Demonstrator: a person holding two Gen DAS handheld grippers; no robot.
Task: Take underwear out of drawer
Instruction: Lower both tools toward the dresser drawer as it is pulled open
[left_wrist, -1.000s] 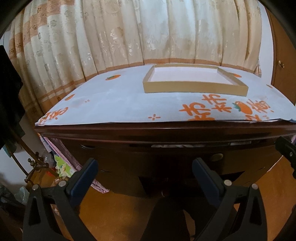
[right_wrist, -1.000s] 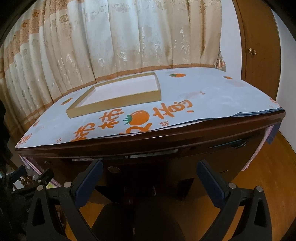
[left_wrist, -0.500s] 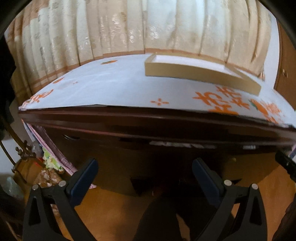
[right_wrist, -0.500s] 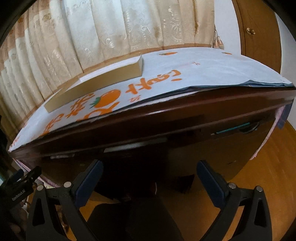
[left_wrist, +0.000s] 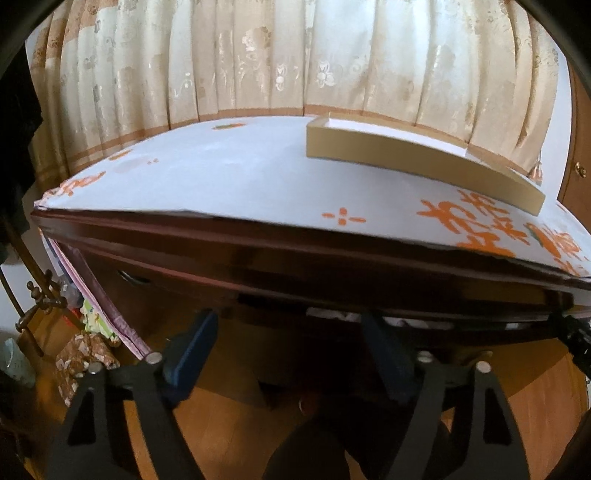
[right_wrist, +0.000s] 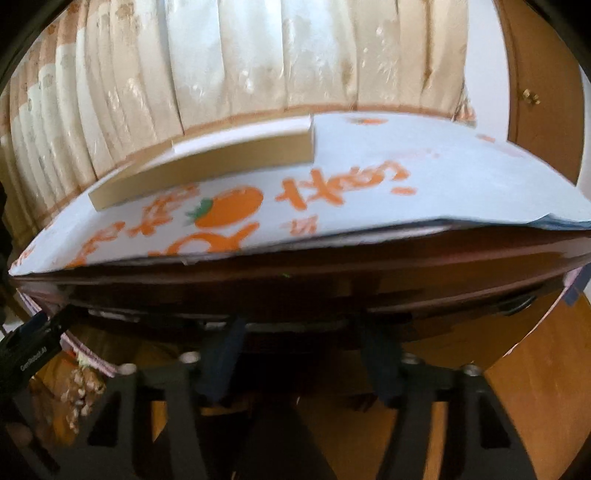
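A dark wooden drawer front (left_wrist: 332, 343) sits just under the tabletop edge (left_wrist: 295, 254), and a thin strip of pale cloth (left_wrist: 343, 315) shows in the gap above it. My left gripper (left_wrist: 290, 319) is close to this front with its jaws closing; I see nothing pinched between the blue pads (left_wrist: 192, 350). In the right wrist view the same drawer front (right_wrist: 303, 347) has a pale strip (right_wrist: 295, 326) above it. My right gripper (right_wrist: 303, 328) is also closing there, its pads apart. Each gripper appears at the edge of the other's view: the right gripper (left_wrist: 572, 339) and the left gripper (right_wrist: 33, 350).
White paper with orange print (left_wrist: 221, 177) covers the tabletop, and a shallow tan box (left_wrist: 406, 158) stands on it. Cream curtains (left_wrist: 295, 62) hang behind. Cloth and clutter (left_wrist: 88, 354) lie on the wooden floor (right_wrist: 535, 376) at the left. A wooden door (right_wrist: 535, 92) is at the right.
Both grippers have sunk and come closer to the desk front, so the tabletop now looks flatter and higher. Both pairs of jaws have narrowed.
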